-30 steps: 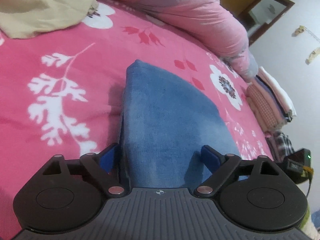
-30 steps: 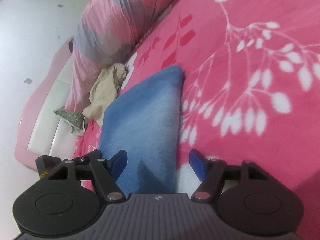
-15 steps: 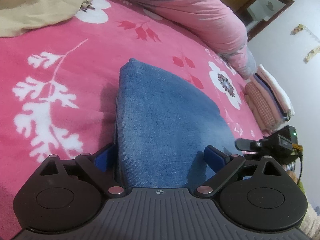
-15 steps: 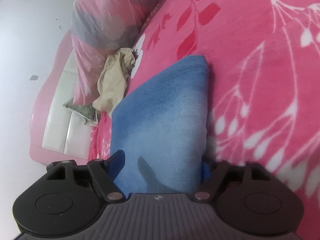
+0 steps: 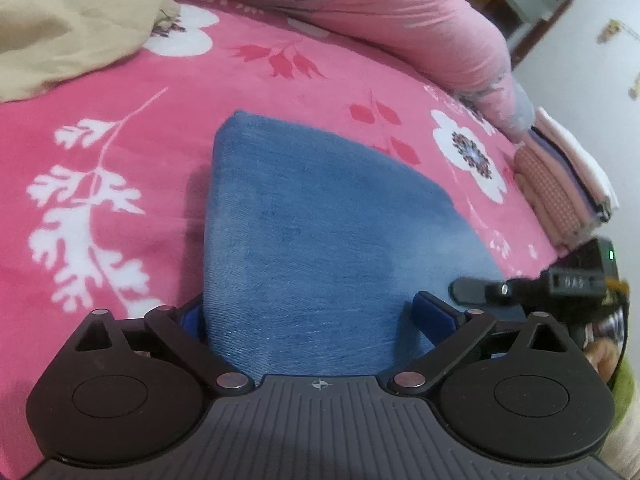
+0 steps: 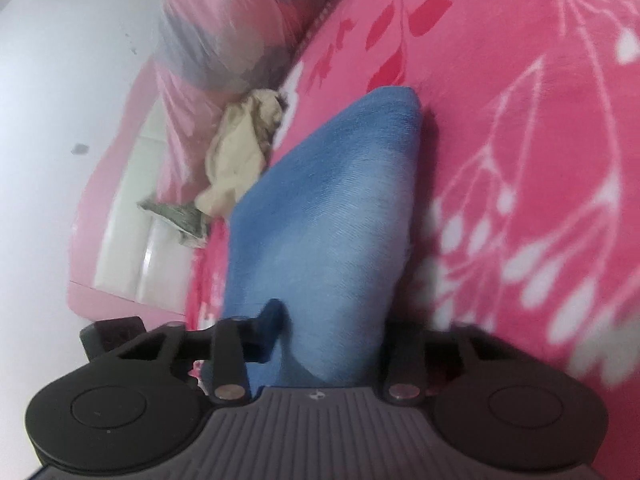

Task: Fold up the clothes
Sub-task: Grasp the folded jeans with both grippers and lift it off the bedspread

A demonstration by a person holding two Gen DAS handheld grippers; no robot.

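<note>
A folded blue cloth (image 5: 320,220) lies on the pink flowered bedspread (image 5: 120,128). My left gripper (image 5: 312,314) stands open astride the cloth's near edge: one blue pad sits at the fold's left side, the other rests on top. In the right wrist view the same blue cloth (image 6: 328,208) runs away from my right gripper (image 6: 334,324). Its jaws are closing, and the cloth bunches between them. One pad dents the cloth; the other is hidden behind the fold. A finger (image 5: 476,292) of the right gripper shows at the cloth's right side in the left wrist view.
A crumpled beige garment (image 5: 72,28) lies at the far left, beside a rolled pink and grey quilt (image 5: 400,20). A stack of folded clothes (image 5: 560,184) sits at the bed's right edge. A pink and white headboard (image 6: 132,248) and a grey-green rag (image 6: 176,216) lie beyond.
The right gripper slid forward over the blue cloth, then its jaws narrowed onto it, bunching the fabric. It came into the left wrist view at the right. The left gripper crept forward slightly.
</note>
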